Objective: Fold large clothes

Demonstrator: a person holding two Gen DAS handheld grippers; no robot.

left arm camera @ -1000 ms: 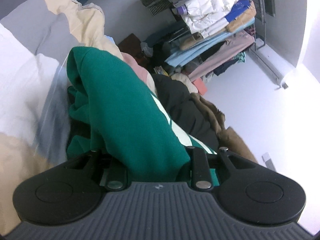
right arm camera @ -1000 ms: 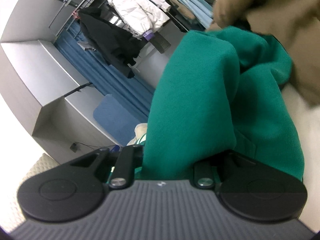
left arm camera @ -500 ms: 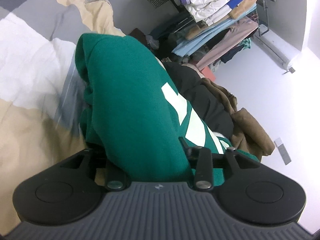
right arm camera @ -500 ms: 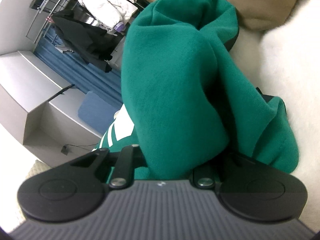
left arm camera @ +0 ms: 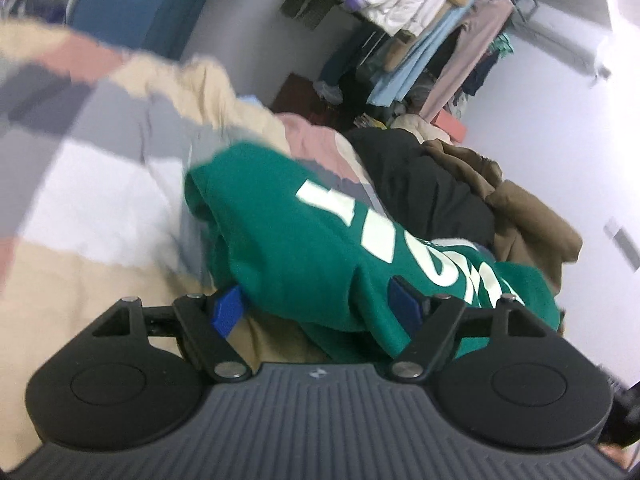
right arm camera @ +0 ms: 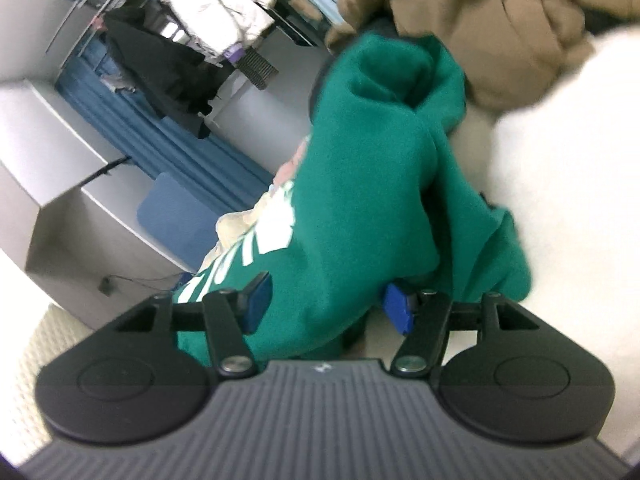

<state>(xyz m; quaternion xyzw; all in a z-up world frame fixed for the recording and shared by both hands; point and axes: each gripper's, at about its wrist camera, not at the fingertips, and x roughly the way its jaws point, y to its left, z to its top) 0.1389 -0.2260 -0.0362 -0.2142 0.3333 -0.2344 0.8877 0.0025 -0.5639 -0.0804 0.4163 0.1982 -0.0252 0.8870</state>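
Note:
A green sweatshirt (left arm camera: 288,240) with white lettering lies bunched on the patchwork bedspread (left arm camera: 80,184). In the left wrist view my left gripper (left arm camera: 316,308) is open, its blue pads (left arm camera: 227,307) spread on either side of the cloth. In the right wrist view the same sweatshirt (right arm camera: 360,200) hangs between the blue pads (right arm camera: 256,305) of my right gripper (right arm camera: 326,306), which is also open. The cloth rests loosely between both sets of fingers.
A black garment (left arm camera: 424,184) and a brown garment (left arm camera: 520,216) lie beside the sweatshirt. A clothes rack (left arm camera: 420,20) full of hanging clothes stands at the back. A grey cabinet (right arm camera: 60,184) and blue curtain (right arm camera: 160,136) show in the right view. White bedding (right arm camera: 560,200) lies at right.
Both grippers have opened: the fingers were shut on the green sweatshirt and now stand spread apart. The sweatshirt has dropped lower onto the bed and more of its lettering shows.

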